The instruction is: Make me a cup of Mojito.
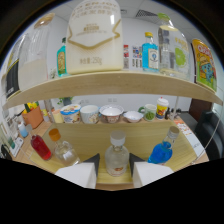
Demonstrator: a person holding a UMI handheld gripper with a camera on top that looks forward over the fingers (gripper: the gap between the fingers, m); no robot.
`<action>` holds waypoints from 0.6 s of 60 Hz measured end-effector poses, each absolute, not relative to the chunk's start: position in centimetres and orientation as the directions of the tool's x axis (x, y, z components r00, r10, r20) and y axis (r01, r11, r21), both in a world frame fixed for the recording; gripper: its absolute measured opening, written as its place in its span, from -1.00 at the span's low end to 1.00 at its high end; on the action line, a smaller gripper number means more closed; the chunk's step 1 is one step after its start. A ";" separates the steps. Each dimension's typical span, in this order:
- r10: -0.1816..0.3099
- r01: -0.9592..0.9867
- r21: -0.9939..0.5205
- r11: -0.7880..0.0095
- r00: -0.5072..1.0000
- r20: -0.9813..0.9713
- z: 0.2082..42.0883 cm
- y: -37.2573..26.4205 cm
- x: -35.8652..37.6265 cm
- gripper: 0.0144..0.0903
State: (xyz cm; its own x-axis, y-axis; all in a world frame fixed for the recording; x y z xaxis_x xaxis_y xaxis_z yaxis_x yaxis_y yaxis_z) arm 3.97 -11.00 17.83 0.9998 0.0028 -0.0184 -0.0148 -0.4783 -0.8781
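A clear bottle (116,159) with a white cap stands upright on the wooden counter (145,137), between my gripper's (115,169) two fingers. The white-padded fingers (79,175) flank its lower body closely; a thin gap shows on the left, so the gripper reads as open around it. To the right, just beyond the fingers, leans a bottle of blue liquid (162,150). To the left stand a clear bottle with an orange top (62,146) and a bottle of red liquid (41,148).
A row of bowls and cups (111,113) lines the back of the counter under a wooden shelf (115,82). That shelf carries a large white pouch (95,40), a blue bottle (150,54), a clear bottle (168,47) and a yellow snack bag (204,65).
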 end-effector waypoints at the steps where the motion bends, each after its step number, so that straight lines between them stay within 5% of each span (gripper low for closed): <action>1: -0.001 -0.018 -0.877 -0.479 1.000 -0.020 17.8 -10.9 4.0 -0.09; 5: -0.025 -0.030 -0.881 -0.473 0.999 -0.021 17.7 -10.6 4.6 -0.42; 36: -0.058 -0.037 -0.909 -0.414 0.998 -0.014 21.4 -15.4 7.0 -0.47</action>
State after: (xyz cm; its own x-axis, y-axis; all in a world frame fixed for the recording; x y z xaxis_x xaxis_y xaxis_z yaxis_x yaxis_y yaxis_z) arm 6.95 -15.42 21.37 0.9982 -0.0582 -0.0144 -0.0373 -0.4140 -0.9095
